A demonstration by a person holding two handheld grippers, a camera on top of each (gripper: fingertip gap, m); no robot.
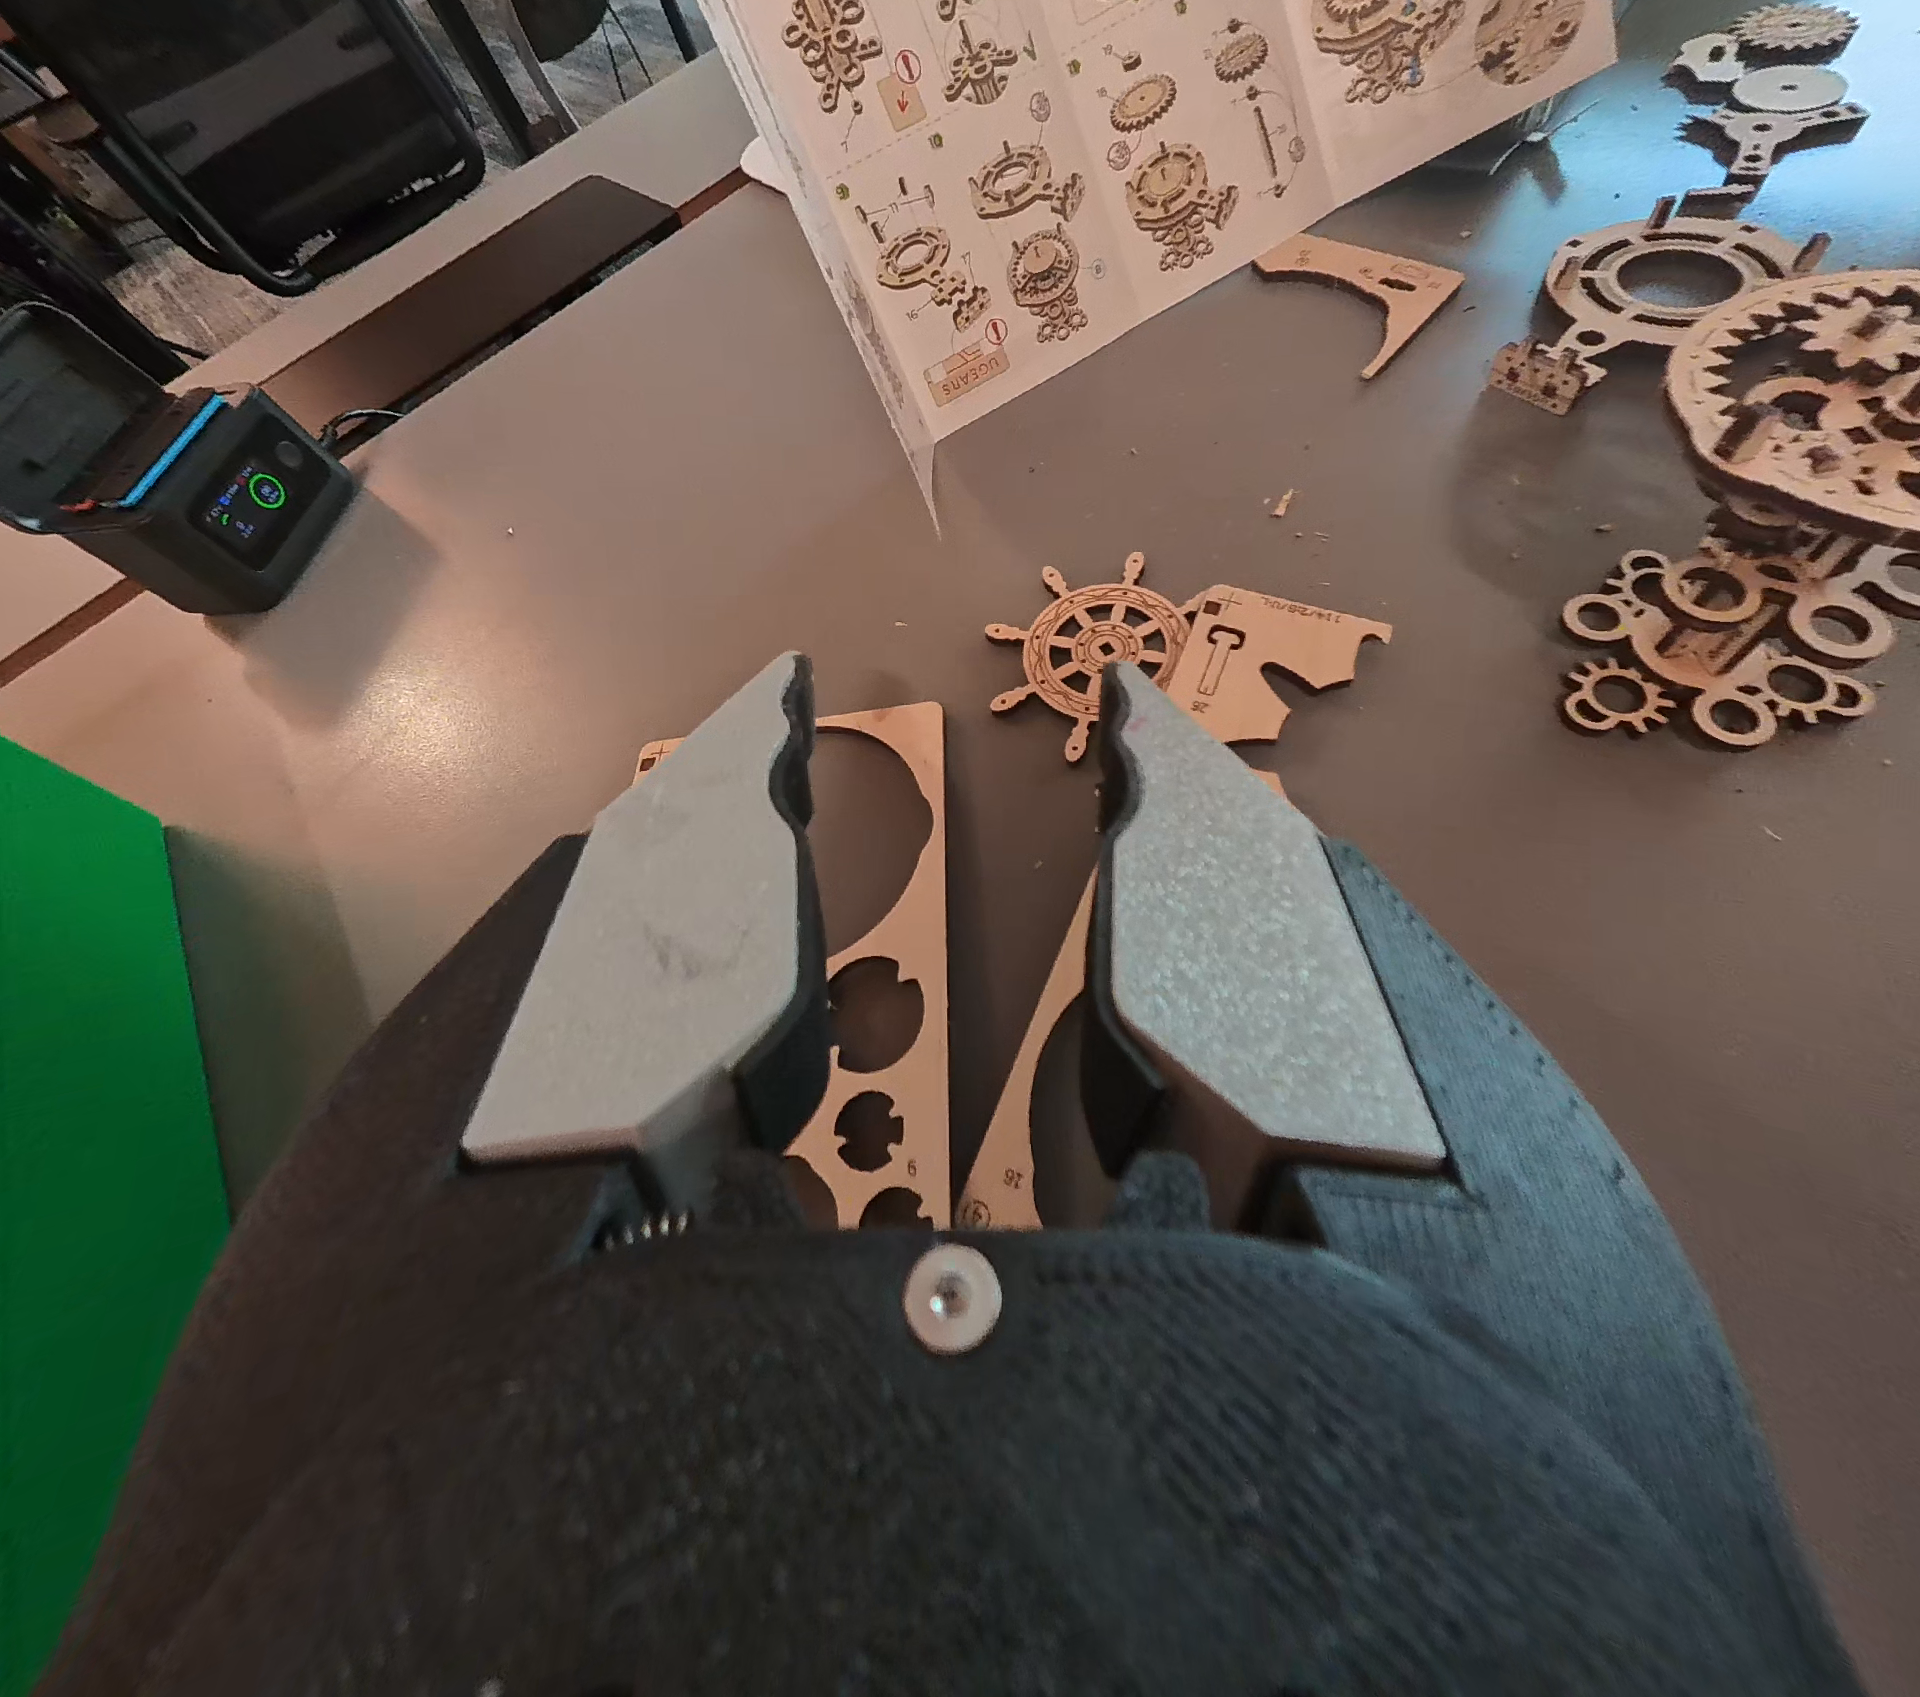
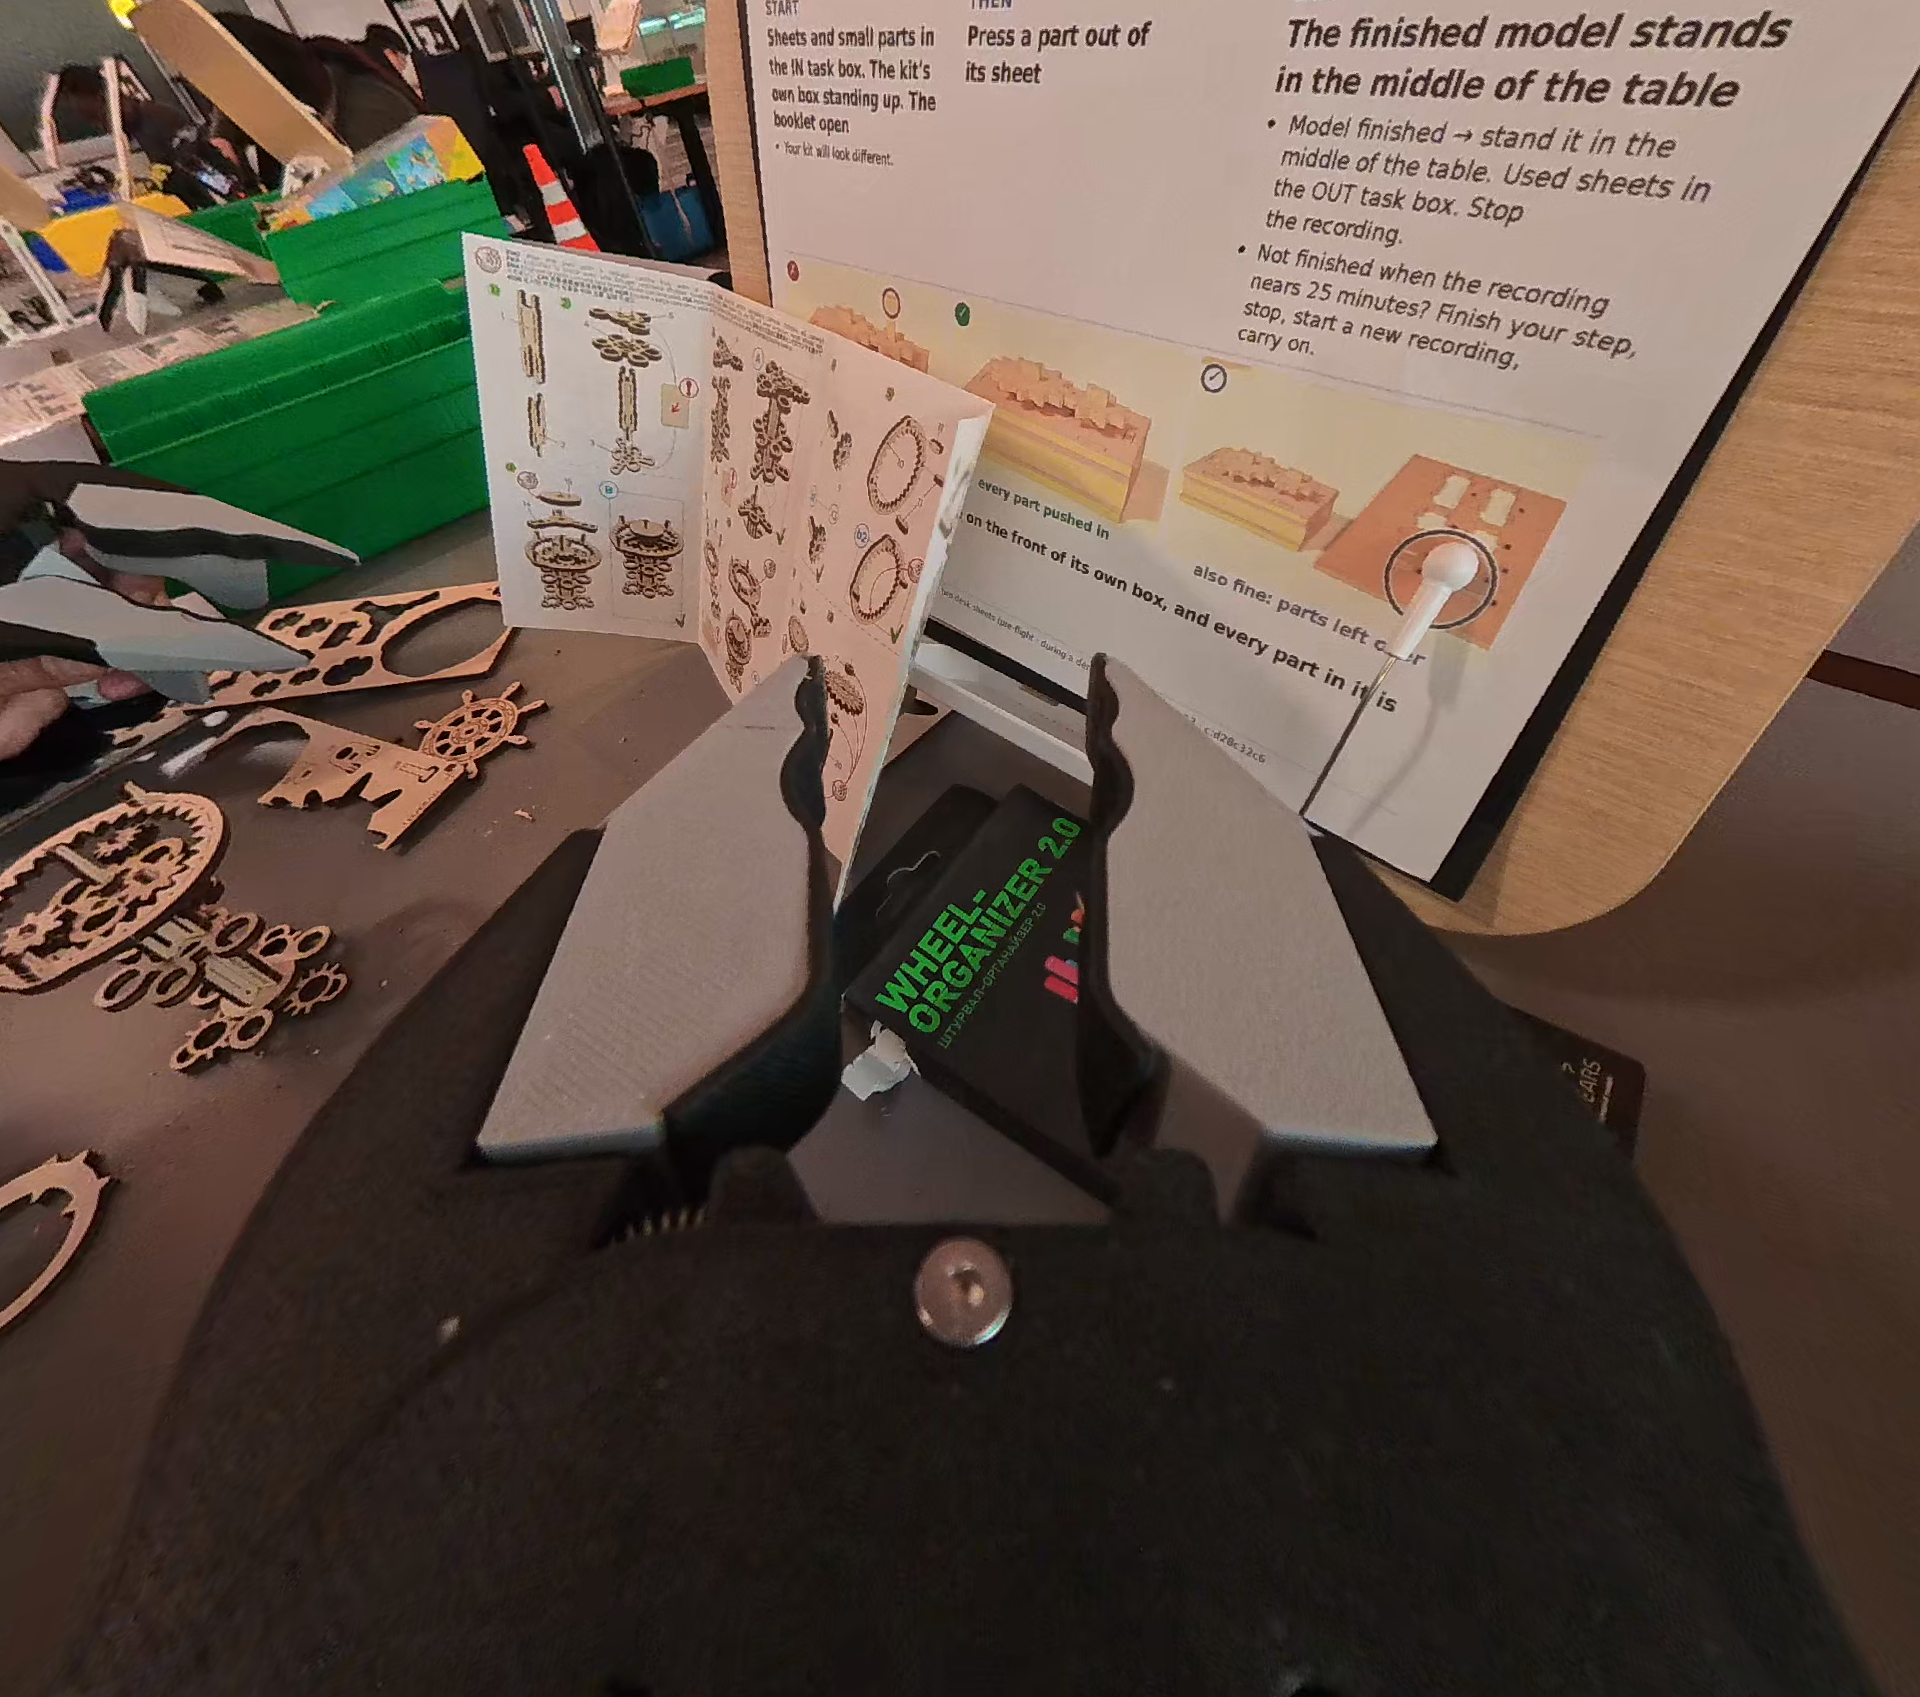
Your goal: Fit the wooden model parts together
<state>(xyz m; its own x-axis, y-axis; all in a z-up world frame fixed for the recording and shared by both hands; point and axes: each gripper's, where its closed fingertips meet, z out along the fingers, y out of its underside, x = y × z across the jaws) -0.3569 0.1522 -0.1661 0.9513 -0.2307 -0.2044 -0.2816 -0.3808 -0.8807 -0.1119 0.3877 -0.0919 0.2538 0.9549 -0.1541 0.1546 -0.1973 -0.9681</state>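
Both empty, spread-jawed, left gripper (image 1: 951, 712) and right gripper (image 2: 951, 712) are hovering; thin, brittle ship's-wheel part (image 1: 1091, 648) is lying flat, likely wanting gentle rim pinching.

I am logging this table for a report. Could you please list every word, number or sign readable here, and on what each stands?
I do not copy out writing; these things bear it:
White poster board: printed headings and paragraphs, legible.
Folded booklet: step numbers, tiny print.
Black box: green lettering.
Wooden sheet: engraved numbers.
Grey device: small screen, too small to read.
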